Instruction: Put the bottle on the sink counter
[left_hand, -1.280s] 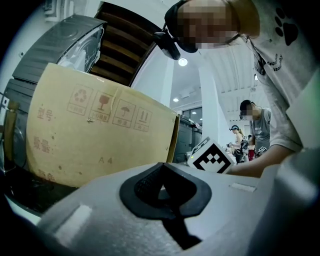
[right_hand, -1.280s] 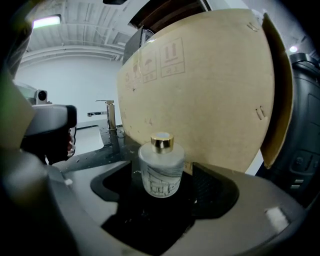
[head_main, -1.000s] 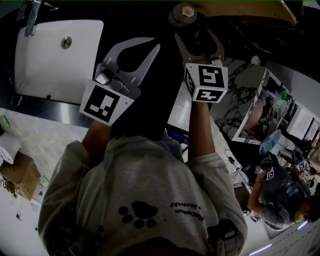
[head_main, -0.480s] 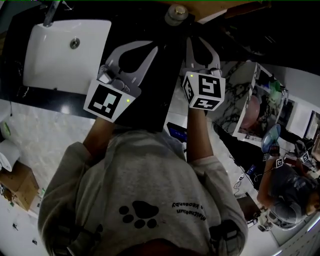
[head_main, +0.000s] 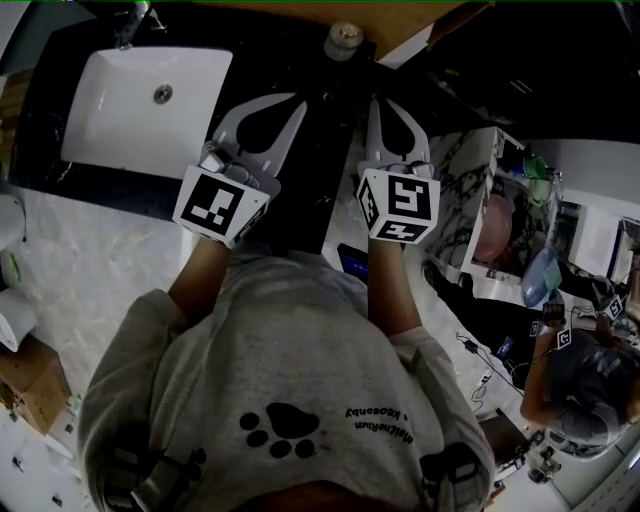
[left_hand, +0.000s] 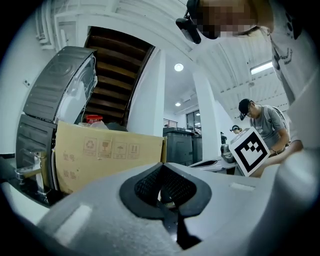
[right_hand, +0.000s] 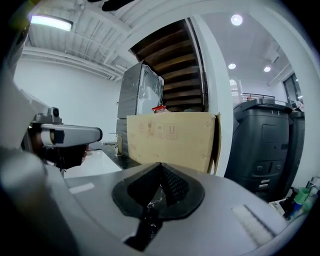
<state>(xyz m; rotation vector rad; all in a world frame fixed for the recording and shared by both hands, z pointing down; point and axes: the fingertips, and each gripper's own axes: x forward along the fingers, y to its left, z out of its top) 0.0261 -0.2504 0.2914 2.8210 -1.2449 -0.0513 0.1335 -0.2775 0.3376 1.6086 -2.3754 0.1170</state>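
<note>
The sink (head_main: 140, 110) is gleaming smooth, glossy white; the counter (head_main: 322, 160) is shining like dark polished stone. The cardboard box (left_hand: 105, 155) is looking matt and papery. The left gripper (left_hand: 161, 175) and right gripper (right_hand: 159, 186) are showing matt grey plastic with black ribbed pads (left_hand: 177, 187).

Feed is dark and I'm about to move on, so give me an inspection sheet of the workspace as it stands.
Surface: black counter with a white sink set in it.
Job's things: bottle stands at the counter's far edge, apart from both grippers.
Clutter: cardboard box behind the counter.
Grippers: left gripper shut, empty; right gripper shut, empty.
Cables: nothing seen on the counter.
Surroundings: grey bins; another person at right.
</note>
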